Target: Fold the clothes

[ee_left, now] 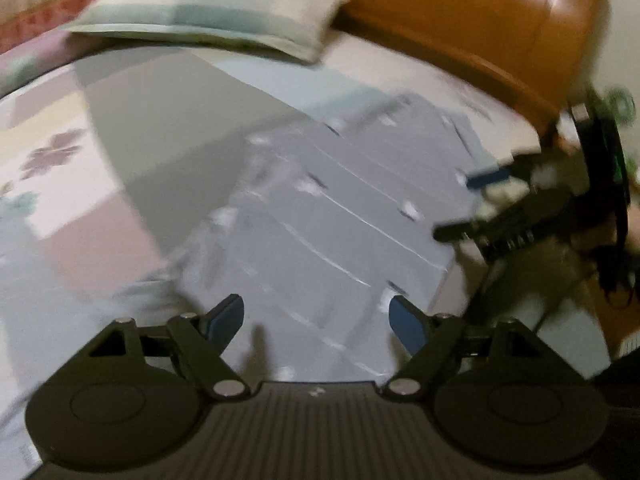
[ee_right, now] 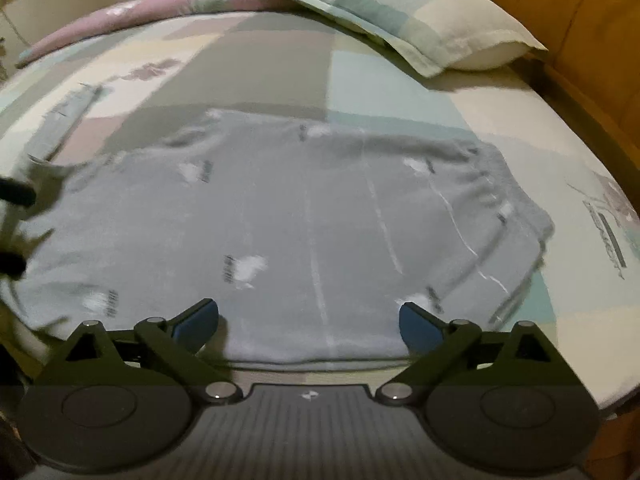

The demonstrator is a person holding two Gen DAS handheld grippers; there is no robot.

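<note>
A grey garment [ee_right: 288,232] with small white prints and thin pale stripes lies spread flat on the bed. In the left wrist view the same grey garment [ee_left: 340,208] runs away diagonally to the upper right. My left gripper [ee_left: 316,318] hovers open over its near end, blue pads wide apart and nothing between them. My right gripper [ee_right: 308,322] is open above the garment's near hem. The right gripper [ee_left: 472,204] also shows in the left wrist view at the garment's right edge, blurred. At the left edge of the right wrist view the left gripper [ee_right: 16,232] appears as dark blurred fingers.
The bed wears a patchwork sheet [ee_right: 280,60] of pale green, grey, cream and pink blocks. A matching pillow [ee_right: 404,12] lies at the head. An orange wooden headboard [ee_left: 460,8] rises behind it. A rolled pink blanket [ee_right: 140,20] lies along the far edge.
</note>
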